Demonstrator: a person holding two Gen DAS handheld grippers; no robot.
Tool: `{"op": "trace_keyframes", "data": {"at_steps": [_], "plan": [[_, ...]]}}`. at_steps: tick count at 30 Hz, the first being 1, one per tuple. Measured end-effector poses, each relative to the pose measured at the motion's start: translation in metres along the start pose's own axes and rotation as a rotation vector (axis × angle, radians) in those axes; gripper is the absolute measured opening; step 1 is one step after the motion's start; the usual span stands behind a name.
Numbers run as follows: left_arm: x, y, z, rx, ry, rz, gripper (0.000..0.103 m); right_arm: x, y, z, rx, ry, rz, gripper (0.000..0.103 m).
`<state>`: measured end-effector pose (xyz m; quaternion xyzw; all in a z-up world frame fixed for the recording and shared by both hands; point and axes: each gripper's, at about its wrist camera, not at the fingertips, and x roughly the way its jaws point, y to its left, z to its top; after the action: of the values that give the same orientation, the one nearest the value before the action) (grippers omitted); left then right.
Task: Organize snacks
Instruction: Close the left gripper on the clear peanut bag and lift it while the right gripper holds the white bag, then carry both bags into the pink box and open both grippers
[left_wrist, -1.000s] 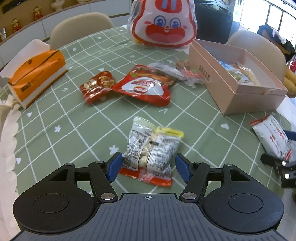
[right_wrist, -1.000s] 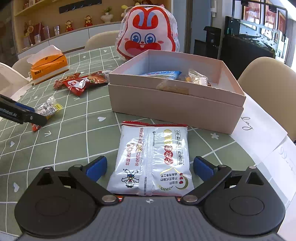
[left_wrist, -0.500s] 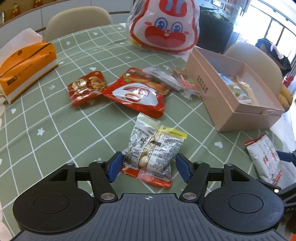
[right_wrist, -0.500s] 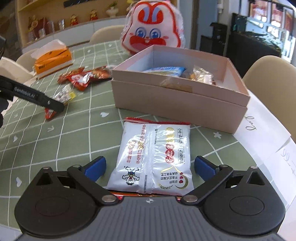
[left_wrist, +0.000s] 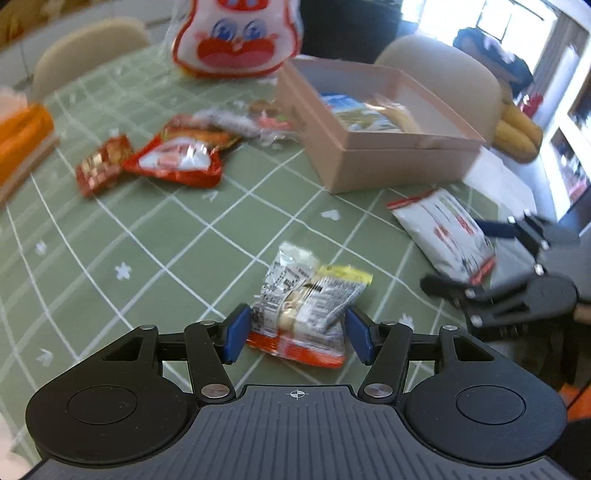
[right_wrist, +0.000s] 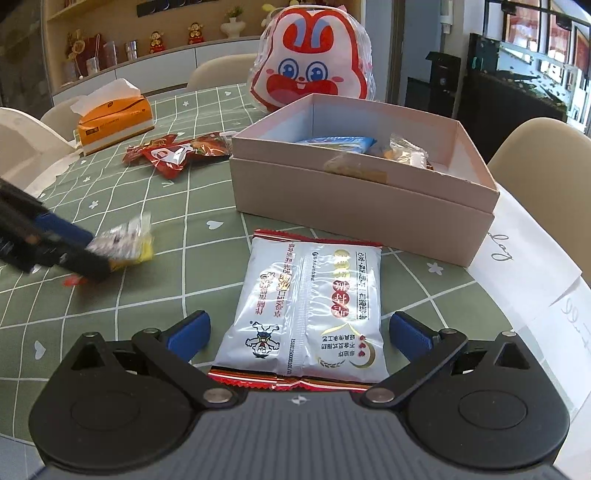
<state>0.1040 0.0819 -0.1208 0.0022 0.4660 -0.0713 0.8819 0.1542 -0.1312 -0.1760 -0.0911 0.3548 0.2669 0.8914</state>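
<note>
Left gripper (left_wrist: 295, 334): jaws have just been closing around the small clear snack packet (left_wrist: 306, 299); the 2 blue pads sit at its 2 sides, the left one touching the wrapper, the right one just beside it, and a firm pinch cannot be told through the blur.
Small clear snack packet: lies on the green checked tablecloth (left_wrist: 155, 236), yellow strip at its far end, red edge at its near end, pale round pieces inside.
Right gripper (right_wrist: 299, 332): jaws spread wide, both blue pads clear of the silver snack bag (right_wrist: 306, 314) that lies flat between them.
Silver snack bag: on the tablecloth just in front of the pink box (right_wrist: 362, 195), red crimped edges at both ends, printing upside down to the right wrist camera.
Pink box: open-topped, near the table's right edge; a blue-and-white packet (right_wrist: 336, 142) and a few small clear wrapped snacks (right_wrist: 406, 153) lie inside.
White paper sheets (right_wrist: 532, 258): under and beside the box, at the table edge.
Red snack bags (left_wrist: 173, 158): 2 lie side by side left of the box, well apart from both grippers, with blurred clear wrappers (left_wrist: 251, 123) between them and the box.
Orange tissue box (right_wrist: 114, 123): far left of the table, a white tissue sticking up.
Rabbit-face bag (right_wrist: 312, 66): stands upright behind the pink box.
Chairs (right_wrist: 543, 166): beige, around the table.
</note>
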Motion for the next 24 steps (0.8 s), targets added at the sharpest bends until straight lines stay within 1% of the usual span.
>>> {"op": "trace_keyframes", "data": {"at_steps": [2,4,6,9,10,11,12,15,17,19,20,22,23,24], "plan": [[-0.01,-0.011,-0.001,0.09,-0.035,0.035,0.061,0.0,0.0,0.0,0.0,-0.002,0.001,0.103],[-0.015,-0.015,0.0,0.145,-0.049,0.03,0.061,0.0,0.0,-0.001,0.0,-0.004,0.002,0.103],[-0.012,-0.015,0.003,0.171,-0.041,0.004,0.062,0.0,0.0,-0.001,0.001,-0.005,0.003,0.103],[0.001,-0.016,0.007,0.204,-0.01,0.03,0.062,0.0,0.0,-0.001,0.002,-0.005,0.005,0.103],[0.006,-0.014,0.008,0.199,0.005,0.026,0.062,0.0,0.0,-0.001,0.002,-0.005,0.005,0.103],[0.011,-0.012,0.009,0.191,0.016,0.021,0.066,-0.001,0.0,-0.001,0.002,-0.006,0.004,0.103],[0.015,-0.01,0.011,0.179,0.025,0.017,0.067,0.0,0.0,-0.001,0.002,-0.006,0.005,0.103],[0.024,-0.001,0.014,0.129,0.029,-0.009,0.071,0.0,0.0,-0.001,0.003,-0.005,0.004,0.103],[0.029,0.001,0.015,0.091,0.038,-0.01,0.07,-0.001,0.0,-0.001,0.002,-0.005,0.004,0.103],[0.031,0.001,0.014,0.058,0.023,-0.002,0.07,-0.001,0.0,-0.001,0.001,-0.001,0.004,0.103],[0.03,-0.001,0.013,0.043,0.02,0.002,0.068,-0.001,0.0,0.0,0.0,0.005,0.003,0.103],[0.026,-0.003,0.01,-0.005,0.02,-0.011,0.068,-0.002,0.0,0.001,0.008,0.013,-0.01,0.099],[0.023,-0.004,0.007,-0.052,0.021,-0.026,0.066,-0.003,-0.001,0.002,0.017,0.014,-0.016,0.094],[0.02,-0.006,0.004,-0.078,0.02,-0.039,0.066,-0.004,-0.003,0.004,0.029,0.018,-0.021,0.09]]}}
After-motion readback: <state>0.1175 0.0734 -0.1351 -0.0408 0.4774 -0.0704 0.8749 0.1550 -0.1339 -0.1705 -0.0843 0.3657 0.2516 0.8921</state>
